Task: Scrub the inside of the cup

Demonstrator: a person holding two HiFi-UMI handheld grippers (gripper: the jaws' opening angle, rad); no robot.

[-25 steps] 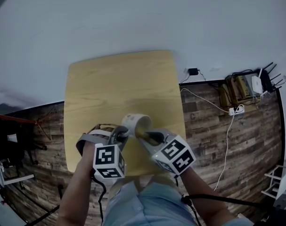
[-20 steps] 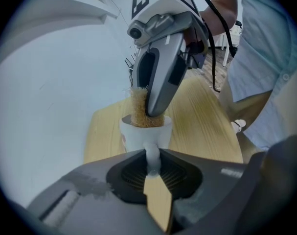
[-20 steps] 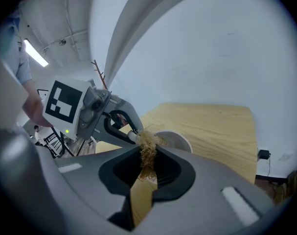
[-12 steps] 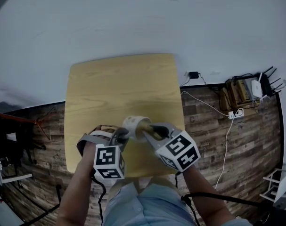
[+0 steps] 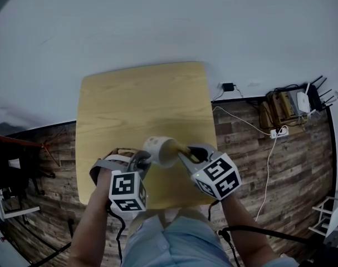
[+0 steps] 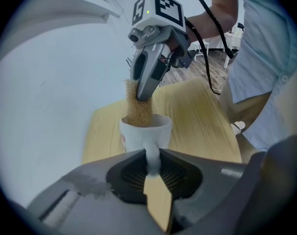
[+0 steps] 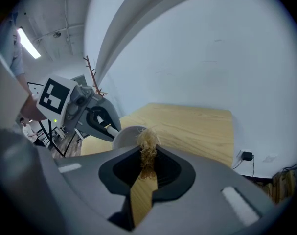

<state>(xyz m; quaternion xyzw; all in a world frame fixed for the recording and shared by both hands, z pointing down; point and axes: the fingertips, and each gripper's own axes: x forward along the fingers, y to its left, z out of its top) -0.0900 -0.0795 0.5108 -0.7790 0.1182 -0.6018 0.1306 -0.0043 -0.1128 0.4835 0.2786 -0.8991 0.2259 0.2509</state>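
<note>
Left claw (image 6: 152, 164) grips one cup (image 6: 138, 135), right claw (image 7: 147, 164) one scrubber (image 7: 148, 142)

A pale wooden tabletop (image 5: 141, 104) with rounded corners stands against a plain white wall (image 5: 157, 21), on a floor (image 5: 291, 171) of dark, weathered-looking planks. To the right of the tabletop, a small black plug (image 5: 228, 84) sits at the foot of the wall, and a white cable (image 5: 267, 171) trails across the floor from a white power strip (image 5: 280, 130). Just beyond the strip, a white router (image 5: 304, 99) with black antennas rests by a wooden box (image 5: 275, 107), and a red rod (image 5: 18, 142) slants across the floor at far left.
</note>
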